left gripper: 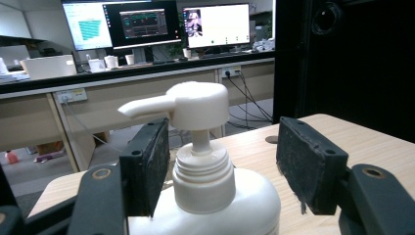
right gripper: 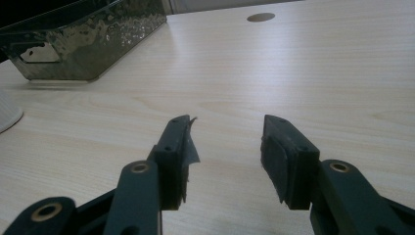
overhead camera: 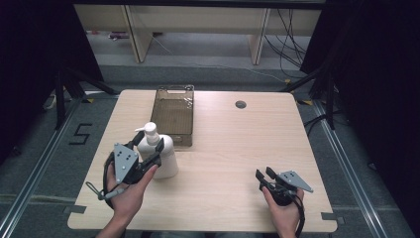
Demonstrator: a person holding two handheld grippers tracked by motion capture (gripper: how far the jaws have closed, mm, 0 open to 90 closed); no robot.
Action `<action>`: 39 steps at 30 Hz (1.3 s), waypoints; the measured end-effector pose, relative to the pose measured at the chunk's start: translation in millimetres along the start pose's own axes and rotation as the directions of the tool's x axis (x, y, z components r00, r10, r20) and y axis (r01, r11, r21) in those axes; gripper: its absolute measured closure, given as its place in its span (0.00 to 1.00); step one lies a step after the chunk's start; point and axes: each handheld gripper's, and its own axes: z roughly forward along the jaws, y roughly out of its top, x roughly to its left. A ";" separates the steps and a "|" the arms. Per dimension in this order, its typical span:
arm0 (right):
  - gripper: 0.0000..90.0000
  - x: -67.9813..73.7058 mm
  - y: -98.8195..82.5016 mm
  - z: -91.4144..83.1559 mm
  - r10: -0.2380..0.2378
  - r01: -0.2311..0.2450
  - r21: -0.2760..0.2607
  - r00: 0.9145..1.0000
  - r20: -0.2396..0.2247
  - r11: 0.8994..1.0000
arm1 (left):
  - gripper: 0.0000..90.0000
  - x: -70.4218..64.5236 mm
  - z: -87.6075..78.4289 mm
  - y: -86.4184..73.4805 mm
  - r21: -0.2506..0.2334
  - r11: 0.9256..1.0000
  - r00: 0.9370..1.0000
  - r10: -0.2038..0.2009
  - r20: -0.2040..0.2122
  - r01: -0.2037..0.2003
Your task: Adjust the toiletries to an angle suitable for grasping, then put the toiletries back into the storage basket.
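One pump bottle [overhead camera: 159, 152] stands upright on the table [overhead camera: 233, 148], at about eight o'clock from its middle, just at six o'clock of the brown tray [overhead camera: 174, 115] and outside it. Its neck sits between the jaws of the left gripper [overhead camera: 147, 141], which are spread wide with a gap on each side, so nothing is gripped. At four o'clock the right gripper [overhead camera: 263, 174] rests well apart, jaws parted and empty. Judging by this, the bottle is set down and free; if it belongs in the tray, that move is left.
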 end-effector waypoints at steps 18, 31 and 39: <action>0.60 -2.4 -1.0 -4.3 -0.015 0.015 0.001 1.000 0.027 1.000 | 0.44 -2.0 2.6 5.4 0.017 1.000 0.999 -0.025 -0.040 0.026; 0.59 -4.0 -0.3 -3.8 0.008 -0.008 0.016 1.000 0.014 1.000 | 0.47 -4.0 4.6 5.1 0.014 0.999 0.995 -0.038 -0.089 0.039; 0.59 -6.2 -0.2 -4.3 0.019 -0.019 0.023 1.000 -0.006 1.000 | 0.48 -8.5 12.5 6.9 0.020 0.999 0.991 -0.048 -0.128 0.051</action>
